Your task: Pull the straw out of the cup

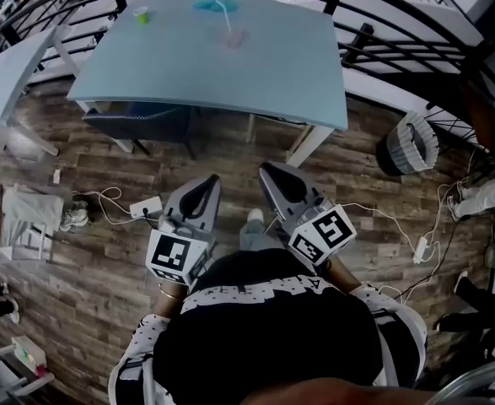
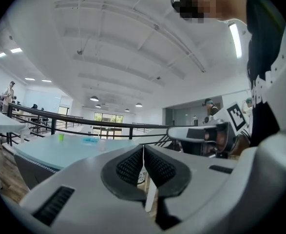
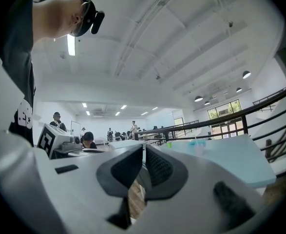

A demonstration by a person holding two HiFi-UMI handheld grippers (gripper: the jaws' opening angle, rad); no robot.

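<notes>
So the person is standing well back from the bench (image 1: 289, 66), a pale blue one with a dark railing (image 1: 399, 36) curving round behind it. The cup (image 1: 234, 38) is a clear, slightly pinkish one sitting near the far edge of the bench. The straw (image 1: 226, 17) is in it, white and leaning up and away to the left. Just beyond it there's some flat blue thing (image 1: 205, 5), can't tell what it is. A small green cup (image 1: 141, 14) sits off to the left, well apart from the others.

Both tools are held low in front of the body, over the wooden floor (image 1: 104, 159) and nowhere near the cup. The left gripper (image 1: 207, 182) has its jaws pressed together with nothing between them. You can see the ribbed black pads (image 2: 131, 166) meeting in its own view. Same deal with the right gripper (image 1: 268, 170): clenched and empty, with its pads (image 3: 158, 167) closed up against each other. They point roughly toward the bench, side by side and a little apart, with each marker cube (image 1: 178, 256) back near the person's hands.

Down on the floor there's a white power strip (image 1: 146, 207) with cables left of the left gripper. A striped wastebasket (image 1: 411, 142) stands off to the right, past the bench leg.
</notes>
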